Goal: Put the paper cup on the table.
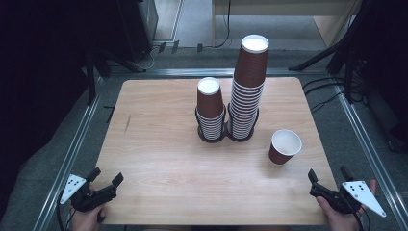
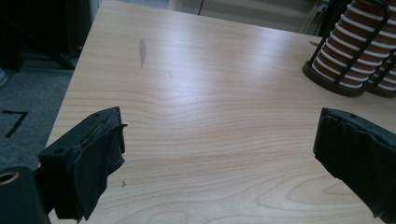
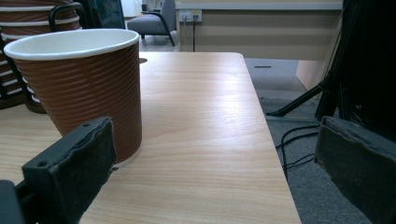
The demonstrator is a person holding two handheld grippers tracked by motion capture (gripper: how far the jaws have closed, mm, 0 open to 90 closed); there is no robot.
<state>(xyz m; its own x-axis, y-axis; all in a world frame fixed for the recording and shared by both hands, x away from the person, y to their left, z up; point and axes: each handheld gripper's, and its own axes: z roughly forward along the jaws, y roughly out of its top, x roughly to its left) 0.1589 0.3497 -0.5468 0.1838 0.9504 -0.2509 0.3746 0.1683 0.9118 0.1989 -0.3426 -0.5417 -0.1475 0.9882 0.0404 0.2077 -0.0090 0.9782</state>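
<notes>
Biggest thing here is the table [image 1: 159,163], light wood, mostly bare. Toward the far middle sit two stacks of brown ribbed cups upside down in black wire holders: the tall stack [image 1: 248,91] on the right and the short stack [image 1: 210,111] just left of it, holders touching or close to it. Then there's the loose cup [image 1: 284,147], standing upright with its mouth up, off on the right side, nearer than the stacks and clear of them. The right gripper [image 1: 327,179] sits at the near right edge, jaws spread wide with nothing between them, and in the right gripper view the cup [image 3: 81,84] stands close in front, lined up more with its left jaw than with the gap. The left gripper [image 1: 106,178] is at the near left corner, also wide open and empty, well apart from everything. My guess is the cup is what gets grabbed next, and that's where it could go sideways: it's empty paper, so if the jaw bumps the wall on the way in it'll skid or tip over, and squeezing hard could crush the rim. It's also not far from the right table edge.
</notes>
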